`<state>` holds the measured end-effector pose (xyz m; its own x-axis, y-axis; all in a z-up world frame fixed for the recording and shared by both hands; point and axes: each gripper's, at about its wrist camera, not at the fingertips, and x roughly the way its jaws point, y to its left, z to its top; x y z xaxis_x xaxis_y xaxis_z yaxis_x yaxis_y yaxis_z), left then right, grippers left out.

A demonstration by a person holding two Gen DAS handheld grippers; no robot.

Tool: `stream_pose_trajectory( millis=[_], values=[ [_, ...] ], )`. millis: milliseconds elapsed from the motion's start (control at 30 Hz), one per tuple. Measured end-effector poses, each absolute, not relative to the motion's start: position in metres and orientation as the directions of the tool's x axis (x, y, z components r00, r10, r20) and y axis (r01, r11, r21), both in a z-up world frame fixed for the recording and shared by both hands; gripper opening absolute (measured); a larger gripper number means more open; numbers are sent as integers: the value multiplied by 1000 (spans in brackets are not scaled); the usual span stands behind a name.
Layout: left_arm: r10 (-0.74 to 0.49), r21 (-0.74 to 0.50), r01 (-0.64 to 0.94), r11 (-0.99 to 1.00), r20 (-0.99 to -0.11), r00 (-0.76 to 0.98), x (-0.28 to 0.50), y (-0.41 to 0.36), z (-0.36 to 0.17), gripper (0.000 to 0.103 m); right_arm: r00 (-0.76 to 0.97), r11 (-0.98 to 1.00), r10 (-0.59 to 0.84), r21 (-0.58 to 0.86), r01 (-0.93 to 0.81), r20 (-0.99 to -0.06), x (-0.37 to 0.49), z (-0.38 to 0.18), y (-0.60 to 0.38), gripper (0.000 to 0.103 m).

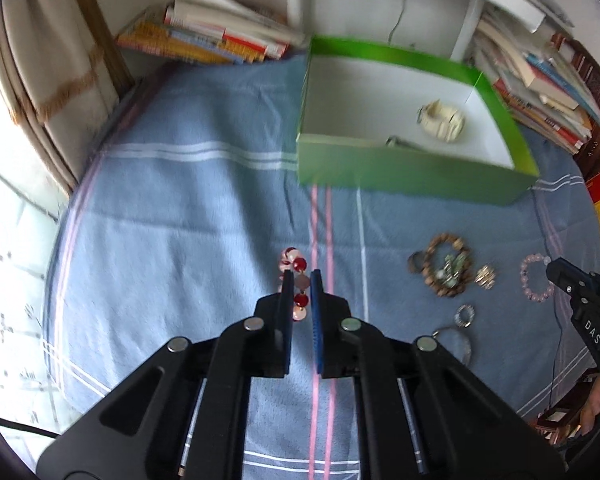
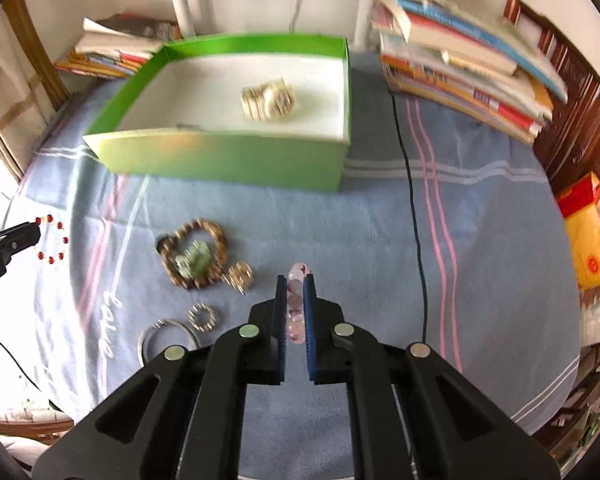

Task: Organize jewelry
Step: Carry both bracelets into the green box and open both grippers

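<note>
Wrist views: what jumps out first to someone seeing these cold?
The green box at the back of the blue cloth, white inside, holding a cream bracelet. Next, each gripper is shut on a bead bracelet: the left gripper on a red and white one, the right gripper on a pale pink one. Between them a loose pile of jewelry lies on the cloth.

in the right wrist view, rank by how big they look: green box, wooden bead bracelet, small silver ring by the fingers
1. green box
2. wooden bead bracelet
3. small silver ring, clearly smallest, though nearer the camera
</note>
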<state>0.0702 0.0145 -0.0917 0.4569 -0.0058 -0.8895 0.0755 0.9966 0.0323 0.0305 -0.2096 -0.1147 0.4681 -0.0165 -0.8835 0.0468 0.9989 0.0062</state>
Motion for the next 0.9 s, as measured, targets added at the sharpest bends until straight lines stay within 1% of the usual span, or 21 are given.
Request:
stream_pose_trajectory(
  millis=[300,533,667,900],
  values=[
    [-67,-15,103,995,-847,528,96,-4,-43,9,586,1000,11,16,3,-810,62,-55,-212,8],
    [-112,-70,95,993,-810,576,135,-21,-13,9,644,1000,21,27,-1,-765,101,-30,-219,8],
    [-124,-84,96,992,-801,586,164,-32,-13,9,642,999,18,35,14,-766,131,-36,-226,8],
    [-100,-66,84,994,-849,519,208,-50,-56,9,570,999,6,23,22,-822,168,-77,-226,8]
  ],
)
